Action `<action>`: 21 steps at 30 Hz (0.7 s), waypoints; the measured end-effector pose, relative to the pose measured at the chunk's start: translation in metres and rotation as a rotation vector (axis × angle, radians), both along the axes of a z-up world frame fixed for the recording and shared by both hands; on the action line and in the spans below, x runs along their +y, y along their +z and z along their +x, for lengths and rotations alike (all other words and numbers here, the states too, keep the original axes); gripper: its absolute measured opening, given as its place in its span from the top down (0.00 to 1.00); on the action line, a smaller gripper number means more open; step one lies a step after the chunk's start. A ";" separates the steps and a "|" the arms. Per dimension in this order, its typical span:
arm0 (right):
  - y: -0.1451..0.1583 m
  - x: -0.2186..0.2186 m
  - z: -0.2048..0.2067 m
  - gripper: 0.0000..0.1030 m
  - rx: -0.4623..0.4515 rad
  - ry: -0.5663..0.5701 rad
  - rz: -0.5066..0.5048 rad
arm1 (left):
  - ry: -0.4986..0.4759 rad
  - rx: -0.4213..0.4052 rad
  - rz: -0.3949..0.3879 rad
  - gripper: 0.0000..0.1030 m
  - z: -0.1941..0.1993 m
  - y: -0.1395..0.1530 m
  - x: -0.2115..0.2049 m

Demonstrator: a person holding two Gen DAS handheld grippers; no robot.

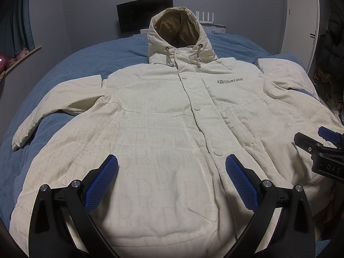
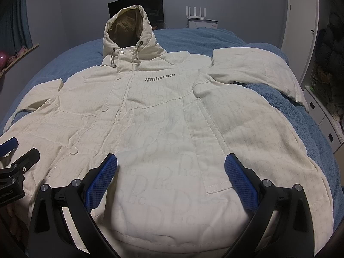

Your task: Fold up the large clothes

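A cream hooded jacket [image 1: 163, 116] [image 2: 163, 116] with a "liberate" logo lies front up, snapped closed and spread flat on a blue bed [image 1: 81, 64] [image 2: 279, 107]. Its hood [image 1: 178, 32] [image 2: 129, 30] points away from me and both sleeves reach outward. My left gripper [image 1: 172, 161] hovers open over the lower left front, nothing between its blue pads. My right gripper [image 2: 171, 160] hangs open over the lower right front near a pocket flap [image 2: 217, 189]. Each gripper shows at the other view's edge: the right gripper [image 1: 322, 146] and the left gripper [image 2: 19, 150].
A dark monitor [image 1: 144, 13] and a white router [image 1: 207, 17] stand past the bed's far edge against the wall. A white door [image 1: 301, 21] and dark hanging clothes [image 1: 333, 47] are on the right. A curtain and a sill [image 1: 21, 58] are on the left.
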State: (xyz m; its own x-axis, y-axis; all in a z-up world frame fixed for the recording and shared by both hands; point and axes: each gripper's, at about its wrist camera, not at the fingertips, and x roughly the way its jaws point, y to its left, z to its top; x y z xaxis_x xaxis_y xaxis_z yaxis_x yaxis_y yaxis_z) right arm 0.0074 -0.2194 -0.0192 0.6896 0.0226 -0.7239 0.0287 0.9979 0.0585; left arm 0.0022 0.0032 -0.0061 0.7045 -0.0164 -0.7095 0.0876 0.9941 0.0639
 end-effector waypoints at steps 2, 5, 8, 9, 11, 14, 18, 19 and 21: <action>0.000 0.000 0.000 0.06 0.000 0.000 0.000 | 0.000 0.000 0.000 0.06 0.000 -0.001 0.000; 0.000 0.000 0.000 0.06 0.000 0.000 0.000 | 0.000 0.001 0.000 0.06 0.000 -0.001 0.000; -0.001 0.000 0.000 0.06 0.001 0.000 0.001 | 0.000 0.001 -0.001 0.06 0.000 -0.001 0.000; -0.001 0.000 0.000 0.06 0.001 0.000 0.001 | 0.000 0.001 -0.001 0.06 0.000 0.000 0.000; -0.001 0.000 0.000 0.06 0.001 0.000 0.001 | 0.000 0.001 -0.002 0.06 0.000 0.000 0.000; -0.001 0.001 0.000 0.06 0.002 0.000 0.001 | 0.000 0.002 -0.002 0.06 0.000 -0.001 0.001; -0.001 0.001 0.000 0.06 0.002 0.000 0.001 | 0.000 0.002 -0.002 0.06 0.000 0.000 0.000; -0.001 0.001 0.000 0.06 0.002 0.000 0.001 | 0.000 0.002 -0.002 0.06 0.000 0.000 0.001; -0.002 0.002 0.001 0.06 0.002 0.000 0.000 | 0.000 0.003 -0.002 0.06 0.000 0.000 0.000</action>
State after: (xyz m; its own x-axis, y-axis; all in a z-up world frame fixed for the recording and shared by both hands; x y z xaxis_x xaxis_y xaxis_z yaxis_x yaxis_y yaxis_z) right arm 0.0081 -0.2172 -0.0213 0.6878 0.0225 -0.7255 0.0291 0.9979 0.0585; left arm 0.0026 0.0036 -0.0063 0.7025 -0.0176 -0.7115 0.0873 0.9943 0.0617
